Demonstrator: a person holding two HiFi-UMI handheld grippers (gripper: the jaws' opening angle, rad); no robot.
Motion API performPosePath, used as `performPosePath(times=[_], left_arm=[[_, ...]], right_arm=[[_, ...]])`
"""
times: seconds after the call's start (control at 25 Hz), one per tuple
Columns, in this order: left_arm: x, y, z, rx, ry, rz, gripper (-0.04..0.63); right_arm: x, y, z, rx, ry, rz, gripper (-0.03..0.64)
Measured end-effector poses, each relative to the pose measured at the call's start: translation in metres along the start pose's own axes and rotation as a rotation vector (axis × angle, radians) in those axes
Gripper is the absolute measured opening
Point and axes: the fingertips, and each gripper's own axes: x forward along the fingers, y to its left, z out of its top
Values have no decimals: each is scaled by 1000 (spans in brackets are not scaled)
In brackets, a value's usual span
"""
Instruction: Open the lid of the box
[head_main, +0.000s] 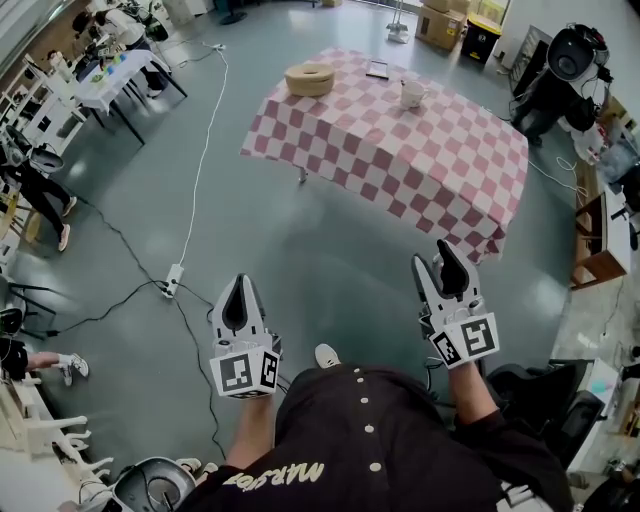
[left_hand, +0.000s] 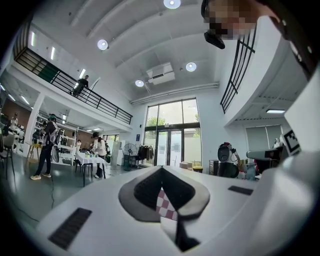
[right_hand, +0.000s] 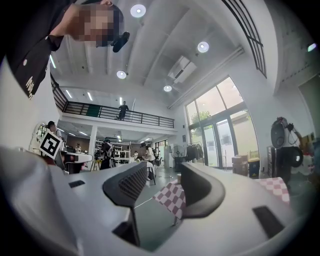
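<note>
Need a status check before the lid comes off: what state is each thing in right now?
box: closed.
mug: upright.
checked tablecloth: spread flat, edges hanging.
left tongs: shut, empty.
right tongs: open, nothing between them.

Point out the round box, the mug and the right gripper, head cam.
round box (head_main: 308, 87), head view, on its front wall below the lid.
mug (head_main: 411, 95), head view, on its white body.
right gripper (head_main: 432, 254), head view, midway between its parted fingertips.
</note>
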Motion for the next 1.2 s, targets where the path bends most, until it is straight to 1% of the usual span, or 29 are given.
performPosePath(times=[0.12, 0.28, 0.4, 0.6, 0.68, 0.8, 1.0, 1.2], left_arm=[[3, 5, -1, -1, 2, -2, 9], [7, 10, -3, -4, 1, -6, 9], [9, 12, -3, -6, 3, -11, 9], [13, 16, -4, -10, 2, -19, 9], [14, 18, -5, -10, 2, -22, 9], [15, 23, -3, -11, -1, -28, 9], [18, 35, 3, -7, -10, -36, 9], [22, 48, 0, -4, -6, -47, 9]], right_arm=[[6, 1, 0, 16, 4, -4, 257], [10, 2, -1, 15, 1, -16, 303], [10, 4, 3, -8, -8, -25, 354], [15, 8, 1, -16, -3, -13, 440], [17, 9, 2, -25, -6, -19, 466], [21, 13, 4, -23, -12, -30, 479], [30, 19, 4, -20, -15, -50, 479], [39, 26, -3, -28, -9, -56, 479]])
